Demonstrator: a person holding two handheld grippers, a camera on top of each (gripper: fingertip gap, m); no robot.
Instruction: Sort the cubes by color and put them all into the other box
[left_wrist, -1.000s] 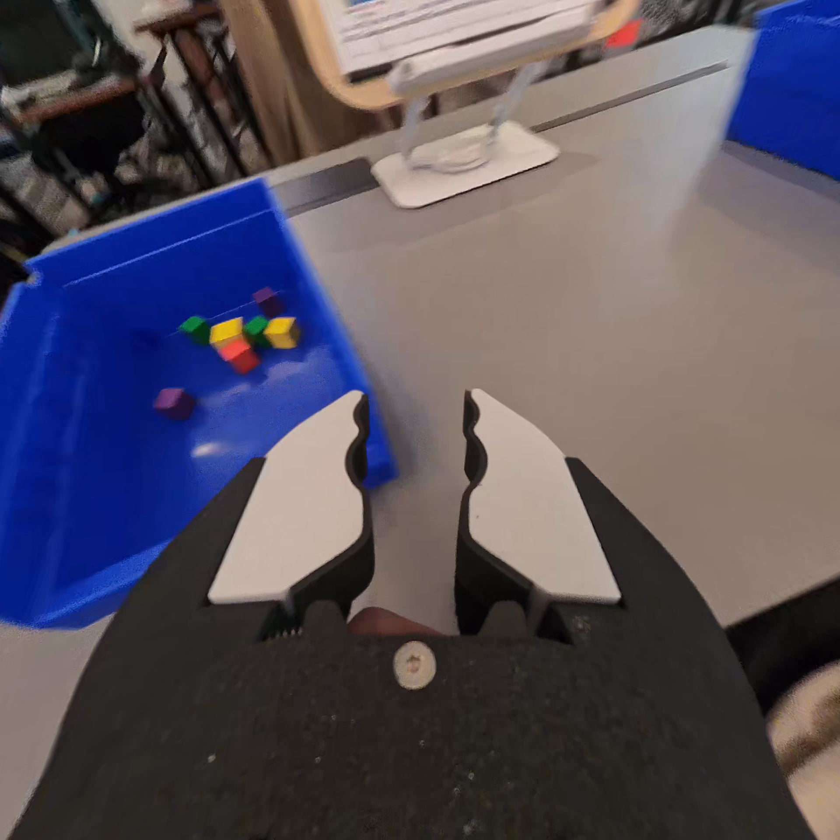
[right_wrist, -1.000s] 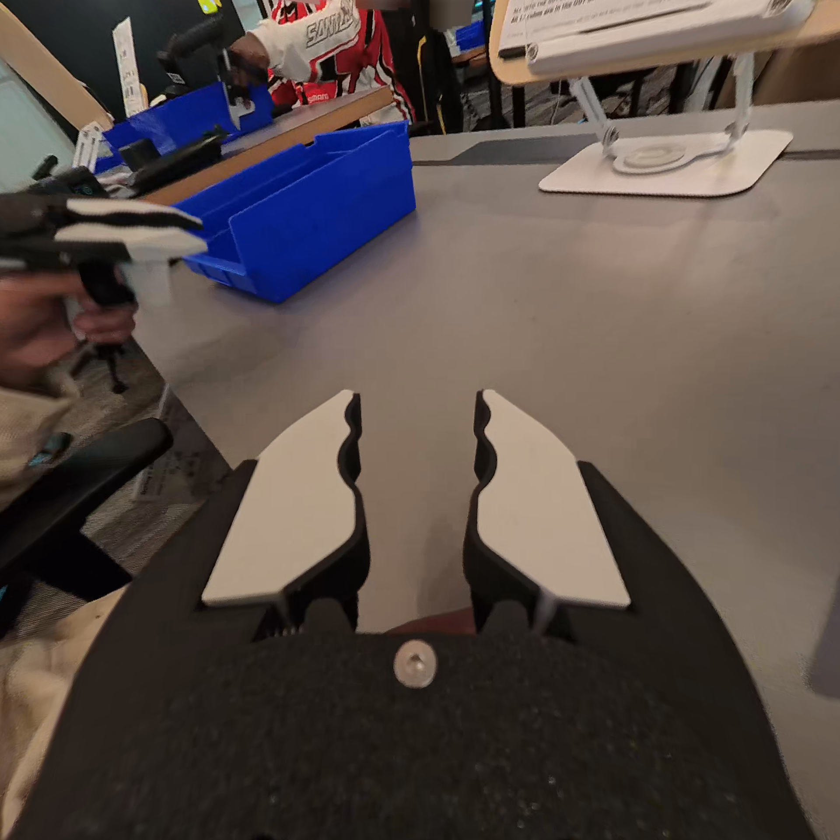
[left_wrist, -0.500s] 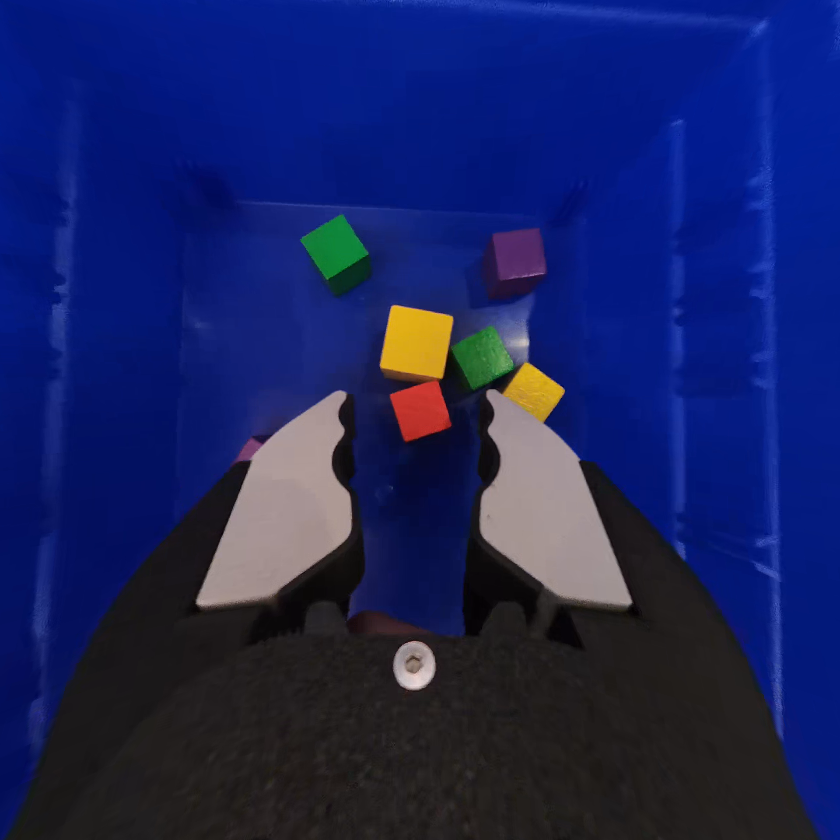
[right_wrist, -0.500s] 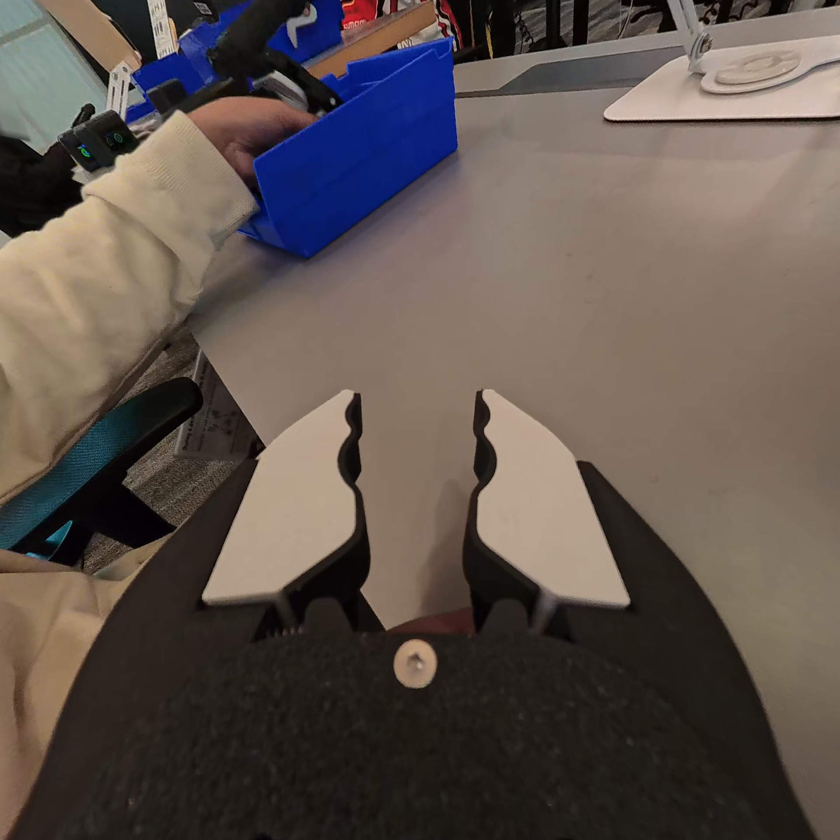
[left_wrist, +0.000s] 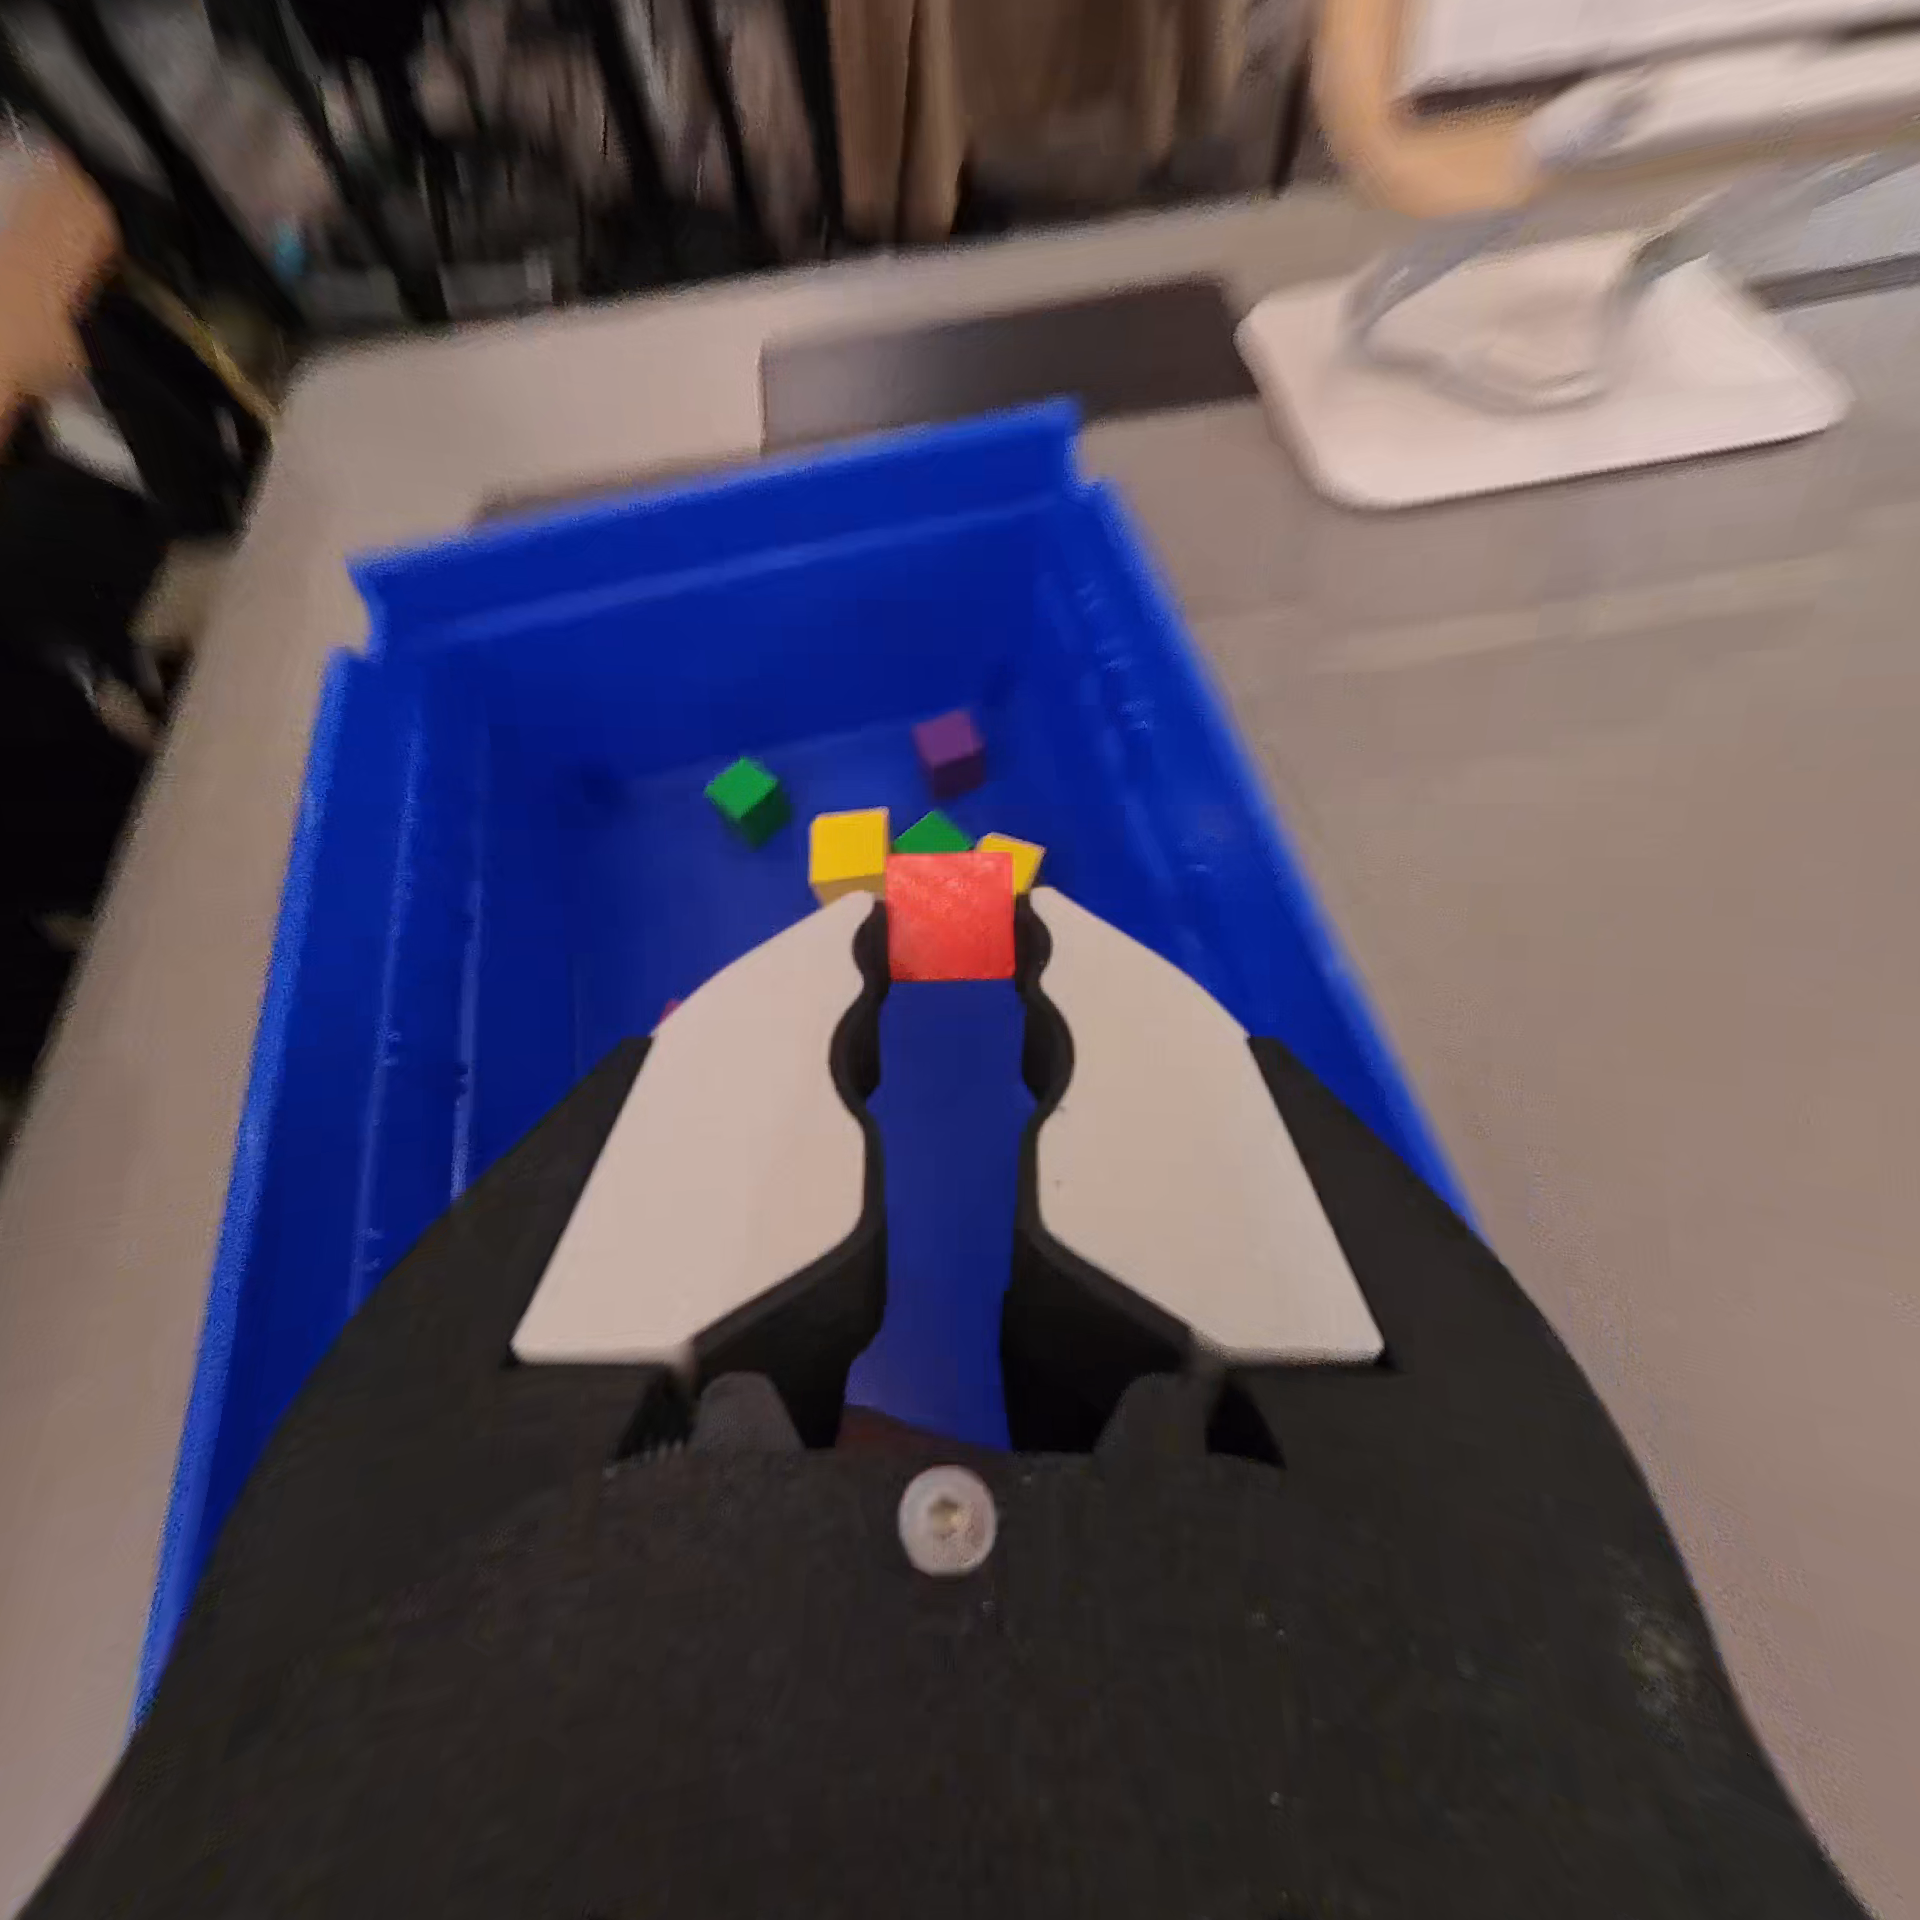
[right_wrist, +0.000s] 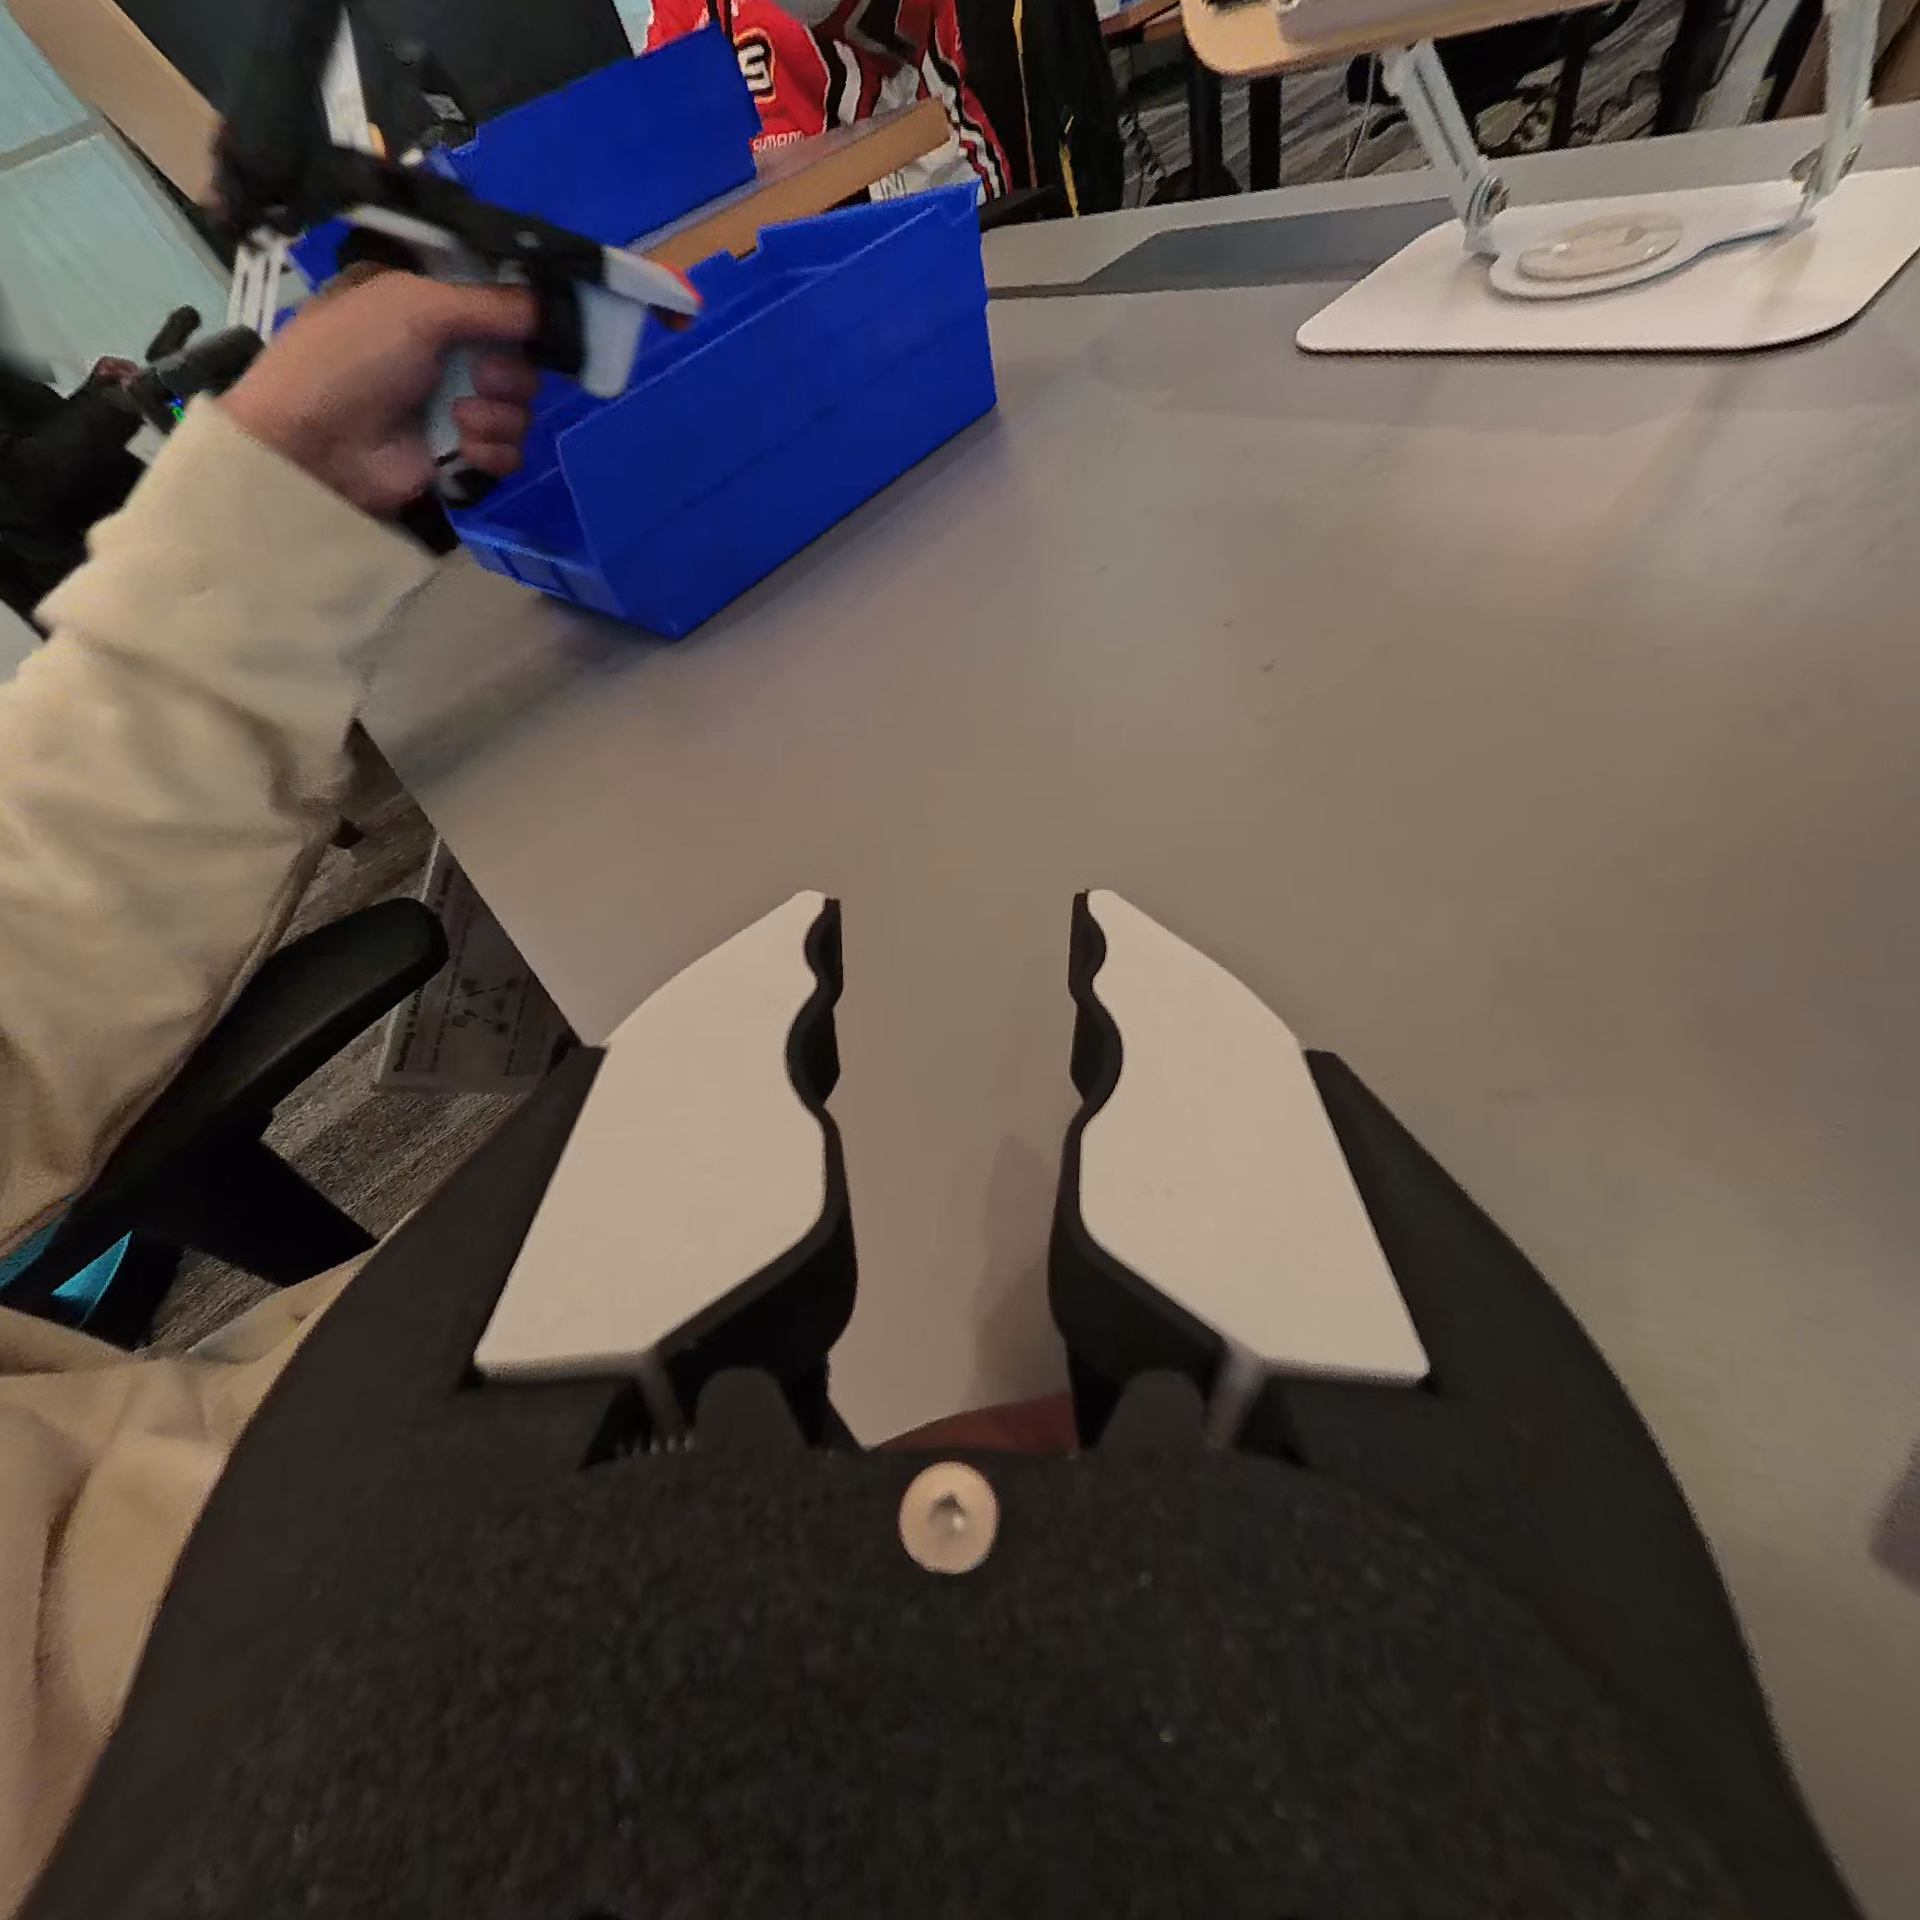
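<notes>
Looking past my fingers, I see the blue box (left_wrist: 1143, 665) on the grey table (right_wrist: 1351, 675); my right gripper (right_wrist: 954, 914) hangs spread above bare tabletop, while my left gripper (left_wrist: 948, 920) pinches the red cube (left_wrist: 950, 916) at its fingertips, above the box's remaining cubes.

The red cube (left_wrist: 950, 916) is pinched between the left gripper (left_wrist: 948, 914) tips, held above the blue box (left_wrist: 343, 935) — face square to the camera. On the box floor lie 2 yellow cubes (left_wrist: 848, 854), 2 green cubes (left_wrist: 744, 798) and a purple cube (left_wrist: 948, 750) near the far wall; the yellows and 1 green cluster together.
</notes>
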